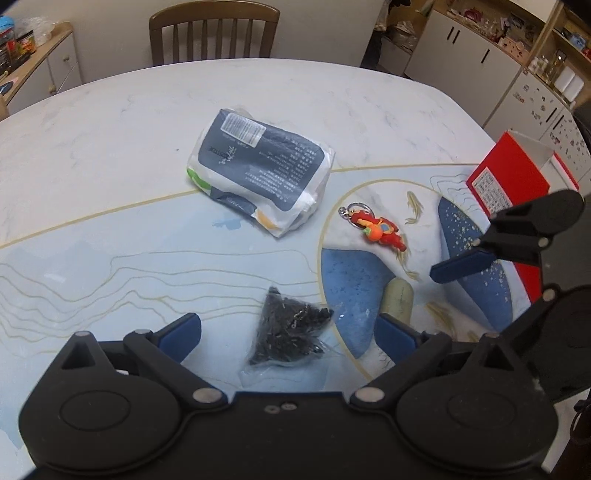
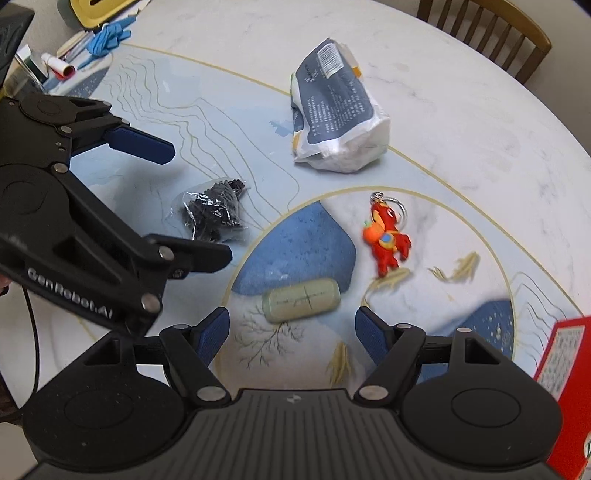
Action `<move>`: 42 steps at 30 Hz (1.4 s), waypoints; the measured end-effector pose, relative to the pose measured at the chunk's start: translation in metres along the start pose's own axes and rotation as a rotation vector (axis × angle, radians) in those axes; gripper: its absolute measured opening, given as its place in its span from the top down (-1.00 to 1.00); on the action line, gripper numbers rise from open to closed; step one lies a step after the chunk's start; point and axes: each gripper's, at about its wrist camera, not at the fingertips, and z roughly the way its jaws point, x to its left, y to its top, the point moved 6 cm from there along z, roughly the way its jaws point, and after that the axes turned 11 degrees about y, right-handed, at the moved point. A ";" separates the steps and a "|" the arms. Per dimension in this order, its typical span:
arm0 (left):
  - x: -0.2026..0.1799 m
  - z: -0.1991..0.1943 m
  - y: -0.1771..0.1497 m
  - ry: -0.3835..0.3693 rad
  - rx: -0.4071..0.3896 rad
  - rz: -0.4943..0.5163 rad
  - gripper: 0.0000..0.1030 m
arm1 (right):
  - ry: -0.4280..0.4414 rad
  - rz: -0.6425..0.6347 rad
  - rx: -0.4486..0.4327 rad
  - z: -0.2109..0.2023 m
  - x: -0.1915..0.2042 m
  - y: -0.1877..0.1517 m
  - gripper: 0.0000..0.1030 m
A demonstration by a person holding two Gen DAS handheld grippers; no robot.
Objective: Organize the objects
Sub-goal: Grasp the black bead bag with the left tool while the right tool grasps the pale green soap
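A clear bag of small black parts (image 1: 288, 328) lies on the patterned table (image 1: 110, 147). My left gripper (image 1: 288, 338) stands open with the bag between its blue fingers; in the right wrist view the left gripper (image 2: 199, 204) hovers over the bag (image 2: 214, 214), and I cannot tell if it touches. A pale green oblong bar (image 2: 301, 301) lies just ahead of my open right gripper (image 2: 293, 328). A red keychain figure (image 2: 388, 236) sits to the bar's right. Farther off lies a white and dark-blue soft package (image 2: 336, 107). One blue pad (image 1: 461, 264) of the right gripper shows at the right.
A red box (image 1: 509, 192) stands at the table's right edge, close to the right gripper. Pens, a blue item and a yellow object (image 2: 85, 7) crowd the table's far left corner. A wooden chair (image 1: 214, 29) stands behind the table, with cabinets (image 1: 480, 55) beyond.
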 end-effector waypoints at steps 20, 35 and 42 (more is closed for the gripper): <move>-0.001 0.016 -0.005 -0.042 0.006 0.000 -0.13 | -0.040 -0.053 0.046 0.017 -0.001 0.007 0.02; -0.007 0.012 -0.009 -0.044 0.016 -0.010 0.27 | -0.051 -0.049 0.051 0.011 0.011 -0.006 0.04; -0.010 0.007 -0.015 -0.052 0.027 -0.026 0.28 | -0.045 -0.044 0.050 0.004 0.017 -0.014 0.04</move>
